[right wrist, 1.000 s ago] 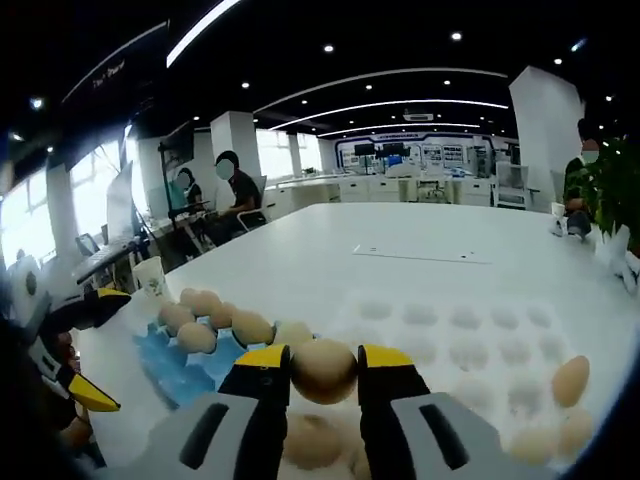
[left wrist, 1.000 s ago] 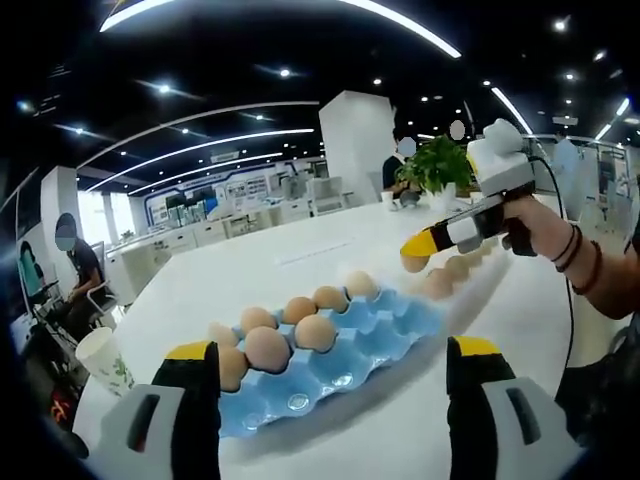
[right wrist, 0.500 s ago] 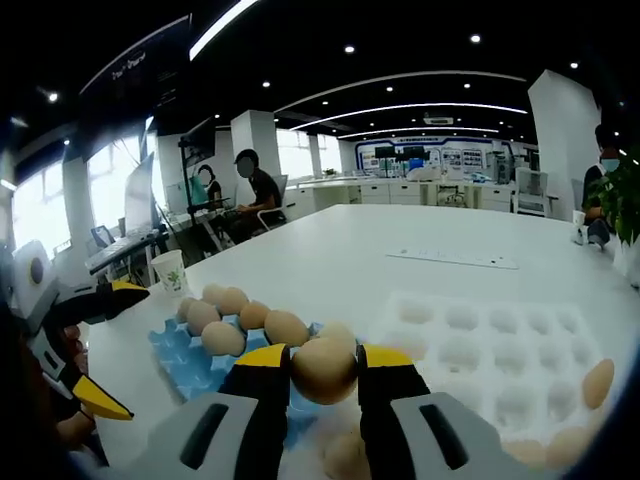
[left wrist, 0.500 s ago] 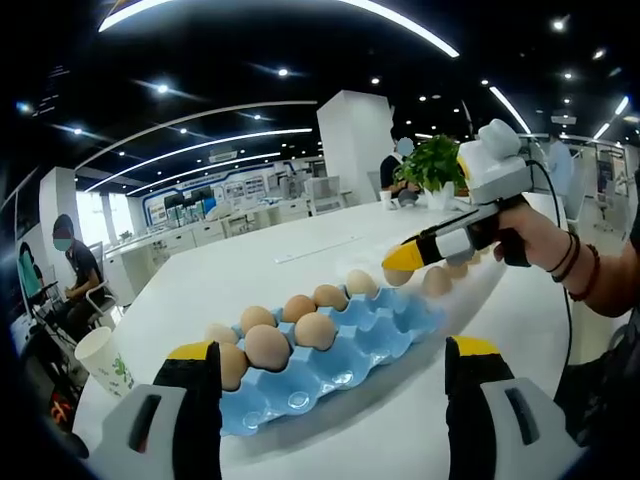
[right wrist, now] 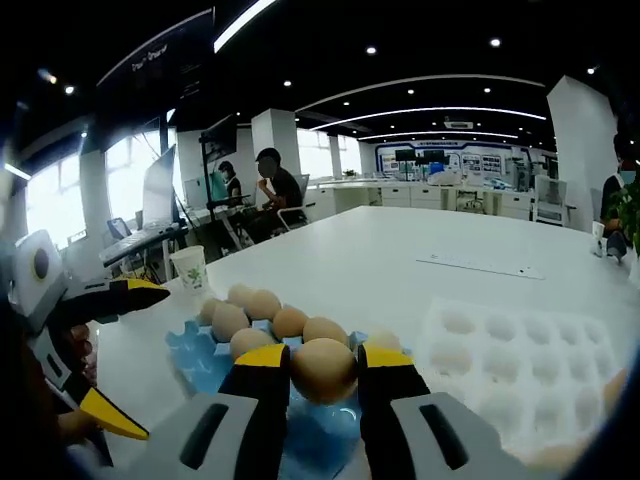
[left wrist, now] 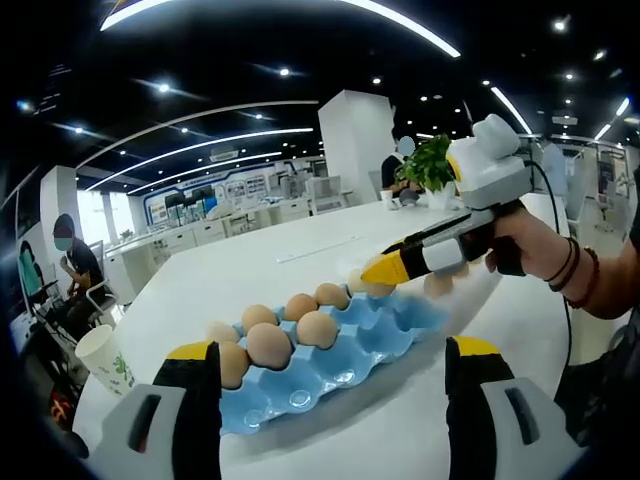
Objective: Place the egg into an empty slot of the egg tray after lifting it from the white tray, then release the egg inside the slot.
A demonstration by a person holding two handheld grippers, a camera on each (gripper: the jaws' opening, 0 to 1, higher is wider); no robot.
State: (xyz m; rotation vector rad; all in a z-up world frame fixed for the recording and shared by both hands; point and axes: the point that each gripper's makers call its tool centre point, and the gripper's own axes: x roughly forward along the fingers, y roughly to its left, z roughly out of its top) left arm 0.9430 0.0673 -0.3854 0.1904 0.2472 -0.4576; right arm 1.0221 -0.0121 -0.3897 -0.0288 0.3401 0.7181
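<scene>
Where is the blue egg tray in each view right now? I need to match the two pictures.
Left gripper view: the blue egg tray runs across the lower centre, between this view's own jaws, eggs along its far side.
Right gripper view: the blue egg tray lies at lower left and centre, partly behind the right gripper holding a brown egg.
Shared landmark: the white paper cup past the tray's end.

Bright ceiling strips and spotlights light the hall evenly. The white table glares softly, shadows are faint, edges bend strongly, and distant desks blur.
</scene>
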